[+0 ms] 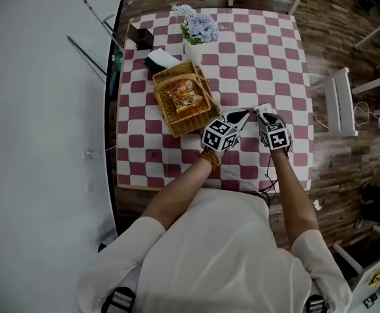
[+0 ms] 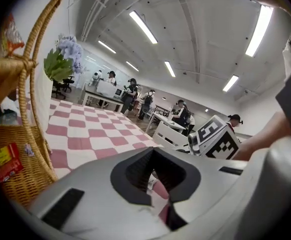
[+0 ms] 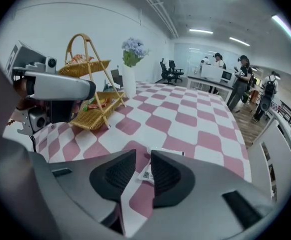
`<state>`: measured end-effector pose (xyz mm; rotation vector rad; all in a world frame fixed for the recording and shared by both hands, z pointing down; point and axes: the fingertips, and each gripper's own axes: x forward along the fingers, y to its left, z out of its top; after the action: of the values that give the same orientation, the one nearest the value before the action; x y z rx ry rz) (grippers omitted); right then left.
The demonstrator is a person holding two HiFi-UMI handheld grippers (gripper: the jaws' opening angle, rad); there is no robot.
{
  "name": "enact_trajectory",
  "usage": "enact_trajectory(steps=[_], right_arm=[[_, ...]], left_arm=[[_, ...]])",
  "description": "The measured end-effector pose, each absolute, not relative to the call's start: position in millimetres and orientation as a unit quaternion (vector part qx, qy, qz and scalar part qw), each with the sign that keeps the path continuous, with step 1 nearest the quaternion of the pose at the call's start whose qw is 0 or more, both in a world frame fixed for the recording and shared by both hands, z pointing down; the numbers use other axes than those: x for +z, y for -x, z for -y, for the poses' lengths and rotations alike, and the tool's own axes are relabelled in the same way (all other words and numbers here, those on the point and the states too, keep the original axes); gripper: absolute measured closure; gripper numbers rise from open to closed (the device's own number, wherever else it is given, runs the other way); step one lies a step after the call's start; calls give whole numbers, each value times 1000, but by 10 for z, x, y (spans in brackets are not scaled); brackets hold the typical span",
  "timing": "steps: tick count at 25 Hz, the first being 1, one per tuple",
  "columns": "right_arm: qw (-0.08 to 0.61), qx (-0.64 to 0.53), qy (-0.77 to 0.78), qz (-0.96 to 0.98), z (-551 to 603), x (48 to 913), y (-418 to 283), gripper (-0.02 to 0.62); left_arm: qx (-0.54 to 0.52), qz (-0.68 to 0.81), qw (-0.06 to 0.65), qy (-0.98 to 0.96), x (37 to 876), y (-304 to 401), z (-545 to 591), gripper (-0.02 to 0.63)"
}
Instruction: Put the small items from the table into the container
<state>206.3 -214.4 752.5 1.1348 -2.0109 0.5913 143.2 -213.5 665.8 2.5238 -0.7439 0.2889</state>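
A small white packet (image 1: pixel 266 107) (image 3: pixel 147 173) lies flat on the checked tablecloth (image 1: pixel 268 51), right of the wicker basket (image 1: pixel 177 124). My right gripper (image 1: pixel 260 112) (image 3: pixel 143 156) points steeply down just over the packet. Its jaws stand a narrow gap apart, and the packet shows through the gap without being pressed. My left gripper (image 1: pixel 241 116) (image 2: pixel 153 151) hovers close beside it on the left, between basket and packet. Its tips meet and I see nothing held. The two-tier basket (image 3: pixel 90 116) (image 2: pixel 15 181) holds an orange snack bag (image 1: pixel 185 96).
A white vase of pale blue flowers (image 1: pixel 198 30) (image 3: pixel 131 79), a tissue box (image 1: pixel 160 59) and a dark box (image 1: pixel 140 36) stand behind the basket. A white chair (image 1: pixel 341 102) is off the table's right side. People work at desks far off.
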Motion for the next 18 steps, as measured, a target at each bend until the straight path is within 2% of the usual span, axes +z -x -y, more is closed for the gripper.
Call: enact_trajectory(steps=[10,18], right_arm=[[425,271,-430,749,2149,8219,-2242,476],[433,269,-417,753,2139,8346,-2261,480]], left_arm=[[152,266,275,-911,7160,-1522,2248,576],[155,270,282,-908,7220,-1480,2189,575]])
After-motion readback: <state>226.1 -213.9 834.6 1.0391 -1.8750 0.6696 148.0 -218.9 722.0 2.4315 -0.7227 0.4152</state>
